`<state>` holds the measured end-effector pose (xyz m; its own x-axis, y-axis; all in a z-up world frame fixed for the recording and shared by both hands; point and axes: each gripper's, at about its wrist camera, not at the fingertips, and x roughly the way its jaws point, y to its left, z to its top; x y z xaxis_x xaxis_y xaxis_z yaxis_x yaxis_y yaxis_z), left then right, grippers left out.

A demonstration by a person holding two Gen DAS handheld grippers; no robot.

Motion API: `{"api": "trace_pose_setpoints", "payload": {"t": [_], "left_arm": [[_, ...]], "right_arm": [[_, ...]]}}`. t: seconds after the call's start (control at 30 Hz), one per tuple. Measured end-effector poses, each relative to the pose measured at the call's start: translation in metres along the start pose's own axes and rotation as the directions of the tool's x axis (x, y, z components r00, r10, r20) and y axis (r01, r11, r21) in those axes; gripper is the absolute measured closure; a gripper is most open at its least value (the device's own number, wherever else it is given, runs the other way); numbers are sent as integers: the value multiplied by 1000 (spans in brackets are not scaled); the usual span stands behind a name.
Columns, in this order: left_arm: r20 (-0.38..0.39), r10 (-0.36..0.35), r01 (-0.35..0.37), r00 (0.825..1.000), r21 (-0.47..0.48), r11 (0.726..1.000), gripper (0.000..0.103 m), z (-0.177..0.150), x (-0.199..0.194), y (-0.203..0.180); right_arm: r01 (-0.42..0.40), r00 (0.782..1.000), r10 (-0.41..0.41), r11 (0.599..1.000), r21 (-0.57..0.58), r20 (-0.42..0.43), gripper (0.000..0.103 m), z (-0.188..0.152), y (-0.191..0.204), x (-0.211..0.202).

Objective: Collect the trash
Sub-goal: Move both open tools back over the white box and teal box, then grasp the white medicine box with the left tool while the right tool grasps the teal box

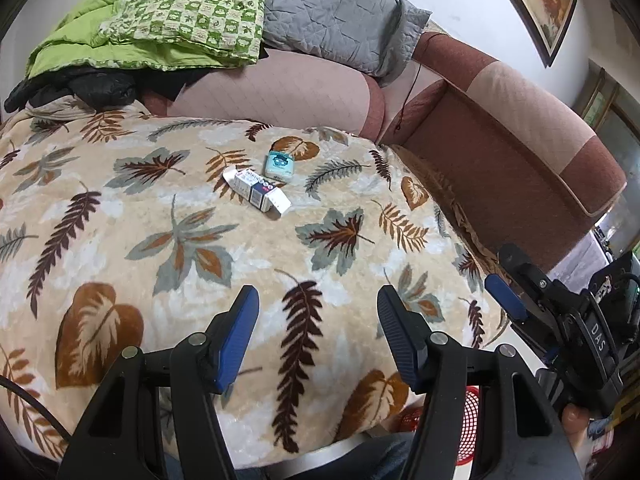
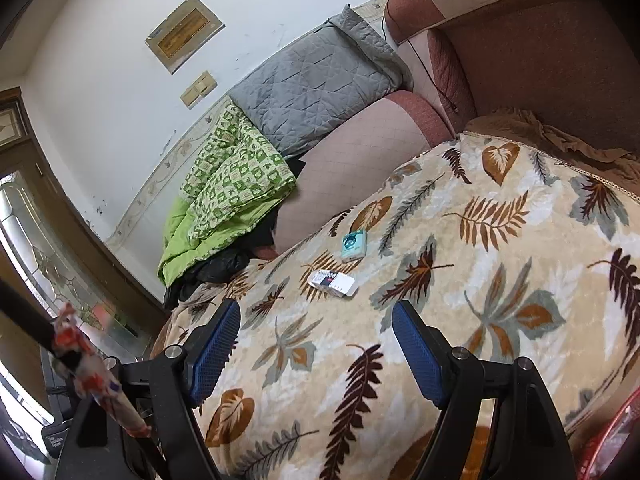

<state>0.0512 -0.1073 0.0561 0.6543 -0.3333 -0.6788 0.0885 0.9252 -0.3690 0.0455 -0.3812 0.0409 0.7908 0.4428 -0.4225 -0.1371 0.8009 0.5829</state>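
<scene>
Two pieces of trash lie on the leaf-patterned blanket (image 1: 120, 208): a white carton (image 1: 258, 192) with flaps sticking out, and just behind it a small teal pack (image 1: 280, 165). My left gripper (image 1: 318, 320) hovers open over the blanket, well short of them, nothing between its blue pads. The right wrist view shows the same carton (image 2: 332, 282) and teal pack (image 2: 353, 245) ahead of my right gripper (image 2: 316, 340), which is open and holds nothing. The right gripper (image 1: 502, 280) also shows at the blanket's right edge. A blurred red-and-white wrapper (image 2: 88, 368) hangs by a dark bar at left; what holds it is unclear.
A red mesh basket (image 1: 468, 420) sits low by the blanket's near edge, also seen as the basket (image 2: 616, 440). Behind the trash rise the pink sofa back (image 1: 280, 88), a grey quilted pad (image 1: 332, 12), a green quilt (image 1: 180, 12) and black clothing (image 1: 80, 88). The sofa arm (image 1: 520, 152) bounds the right.
</scene>
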Motion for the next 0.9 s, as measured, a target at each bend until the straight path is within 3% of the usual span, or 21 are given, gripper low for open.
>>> {"api": "trace_pose_setpoints", "payload": {"t": [0.43, 0.67, 0.9], "left_arm": [[-71, 32, -36, 997, -53, 998, 43, 61, 66, 15], [-175, 113, -138, 978, -139, 981, 42, 109, 171, 37], [-256, 184, -241, 949, -212, 947, 42, 109, 253, 60]], "right_arm": [[-44, 999, 44, 998, 34, 1, 21, 48, -19, 63], [-57, 996, 61, 996, 61, -58, 21, 77, -41, 125], [-41, 994, 51, 993, 113, -92, 20, 84, -82, 175]]}}
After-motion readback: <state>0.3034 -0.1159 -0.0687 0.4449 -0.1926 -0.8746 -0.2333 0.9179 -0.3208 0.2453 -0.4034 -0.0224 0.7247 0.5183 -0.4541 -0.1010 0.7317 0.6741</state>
